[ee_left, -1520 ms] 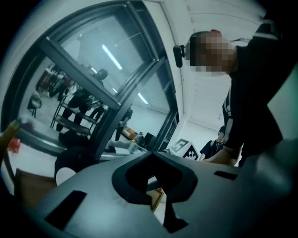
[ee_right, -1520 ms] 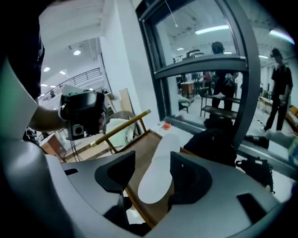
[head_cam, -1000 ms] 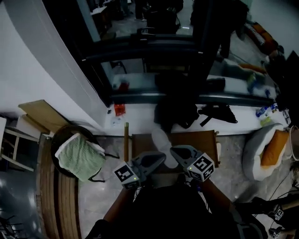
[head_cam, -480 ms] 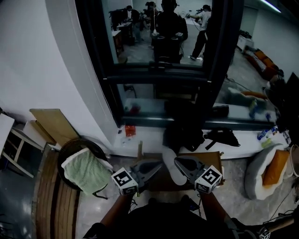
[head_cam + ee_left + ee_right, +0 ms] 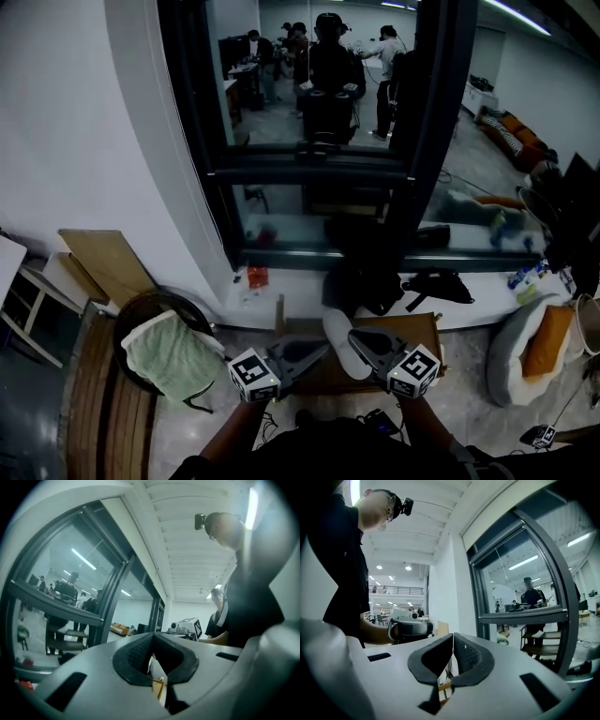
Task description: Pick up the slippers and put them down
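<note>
One white slipper (image 5: 341, 349) lies on a low wooden frame (image 5: 417, 337) on the floor, seen between and beneath the two gripper tips in the head view. My left gripper (image 5: 324, 348) points right and my right gripper (image 5: 352, 335) points left, so the tips nearly meet over the slipper. In both gripper views the dark pads touch at the front with nothing between them: left gripper (image 5: 152, 637), right gripper (image 5: 453, 637). A sliver of white and wood shows below the pads. No second slipper is visible.
A dark-framed glass wall (image 5: 309, 169) stands ahead, with people behind it. Black bags (image 5: 361, 281) sit on the white sill. A round chair with a green cushion (image 5: 173, 356) is at the left, and a padded bed with an orange cushion (image 5: 534, 342) at the right. Wooden boards (image 5: 103, 262) lean on the wall.
The head view has tilted up, showing more of the glass wall and the room behind. Both grippers rose a little and stay shut; the slipper stays on the wooden frame.
</note>
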A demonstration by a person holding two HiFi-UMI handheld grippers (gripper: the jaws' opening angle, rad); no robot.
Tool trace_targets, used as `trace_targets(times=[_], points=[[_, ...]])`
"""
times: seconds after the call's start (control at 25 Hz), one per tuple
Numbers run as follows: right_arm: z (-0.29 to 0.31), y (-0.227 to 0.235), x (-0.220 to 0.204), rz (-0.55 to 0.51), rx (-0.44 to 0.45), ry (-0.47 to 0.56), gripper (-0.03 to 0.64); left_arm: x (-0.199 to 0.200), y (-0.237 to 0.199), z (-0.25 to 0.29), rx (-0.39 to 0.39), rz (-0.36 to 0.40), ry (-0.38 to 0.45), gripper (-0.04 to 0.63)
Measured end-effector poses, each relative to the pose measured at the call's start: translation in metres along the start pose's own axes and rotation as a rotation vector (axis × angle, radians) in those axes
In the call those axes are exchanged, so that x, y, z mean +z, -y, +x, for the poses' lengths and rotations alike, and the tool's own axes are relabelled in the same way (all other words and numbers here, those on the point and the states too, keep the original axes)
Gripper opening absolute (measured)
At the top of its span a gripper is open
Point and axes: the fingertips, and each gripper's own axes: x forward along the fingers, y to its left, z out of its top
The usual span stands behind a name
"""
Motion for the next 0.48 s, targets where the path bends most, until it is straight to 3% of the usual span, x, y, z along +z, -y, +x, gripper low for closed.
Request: trace_targets(times=[0.2,0.48], points=[[-0.013,-0.007,0.005,-0.036,0.013,-0.021,0.025,0.005,0.015,0.004,0.05,0.007,0.034,0.011],[-0.066,-0.005,0.007,0.001,-0.069,0.013,0.026,-0.001,0.063,0.023,0.034,0.013,0.022,0.011]])
